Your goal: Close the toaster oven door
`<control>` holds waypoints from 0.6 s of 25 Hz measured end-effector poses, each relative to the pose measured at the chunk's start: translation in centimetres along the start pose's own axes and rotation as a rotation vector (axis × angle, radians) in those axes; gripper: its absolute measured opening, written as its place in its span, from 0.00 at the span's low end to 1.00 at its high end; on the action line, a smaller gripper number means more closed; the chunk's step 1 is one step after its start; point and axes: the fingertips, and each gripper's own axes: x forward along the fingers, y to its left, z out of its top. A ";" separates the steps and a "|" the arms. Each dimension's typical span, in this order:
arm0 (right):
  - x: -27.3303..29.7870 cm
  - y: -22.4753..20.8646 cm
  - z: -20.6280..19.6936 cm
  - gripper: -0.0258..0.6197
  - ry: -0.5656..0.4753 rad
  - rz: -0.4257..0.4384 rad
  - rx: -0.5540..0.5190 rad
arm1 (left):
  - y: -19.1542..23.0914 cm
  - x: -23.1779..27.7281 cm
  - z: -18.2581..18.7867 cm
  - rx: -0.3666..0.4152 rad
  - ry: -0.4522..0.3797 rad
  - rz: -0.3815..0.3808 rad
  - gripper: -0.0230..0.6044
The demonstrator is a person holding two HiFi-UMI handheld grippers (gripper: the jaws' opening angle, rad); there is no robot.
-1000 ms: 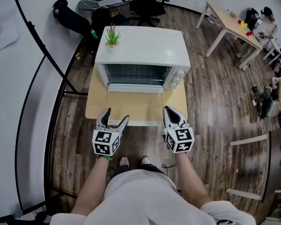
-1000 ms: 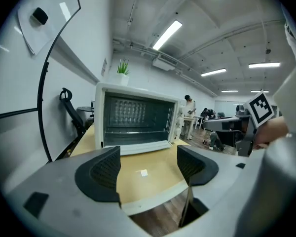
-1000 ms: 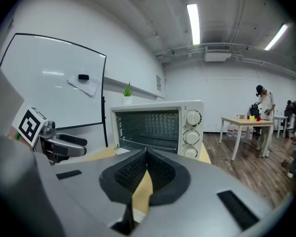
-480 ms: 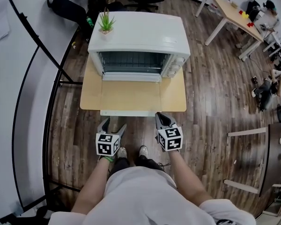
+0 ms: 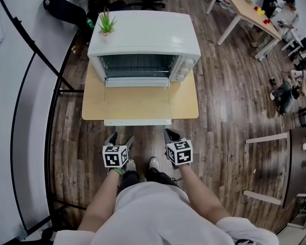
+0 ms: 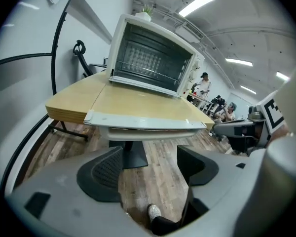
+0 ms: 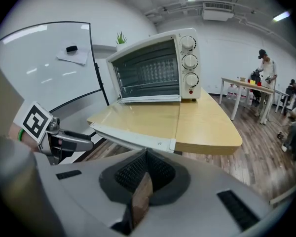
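Worktop: wooden, loaded with the toaster oven.
Door: lowered flat, its edge overhanging.
Left tongs: released, empty, held short of the door.
Right tongs: clenched, empty.
Risk: the oven is likely shoved back if the door is swung hard.

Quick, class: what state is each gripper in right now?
Left gripper: open, jaws apart, holding nothing.
Right gripper: shut, jaws together, holding nothing.

No lettering, brand name or number can be read on anything in these views
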 end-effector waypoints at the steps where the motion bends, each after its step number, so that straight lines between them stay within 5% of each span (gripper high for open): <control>1: 0.0 0.0 0.1 0.04 -0.003 0.000 0.003 | 0.3 0.2 0.1 -0.052 -0.010 -0.003 0.57; 7: -0.6 -0.2 1.5 0.04 -0.036 0.005 0.010 | 2.6 1.7 -0.7 -0.584 -0.137 -0.043 0.57; 15: -1.6 0.0 3.1 0.04 -0.072 0.011 0.003 | 3.8 2.9 -1.6 -0.977 -0.294 -0.087 0.57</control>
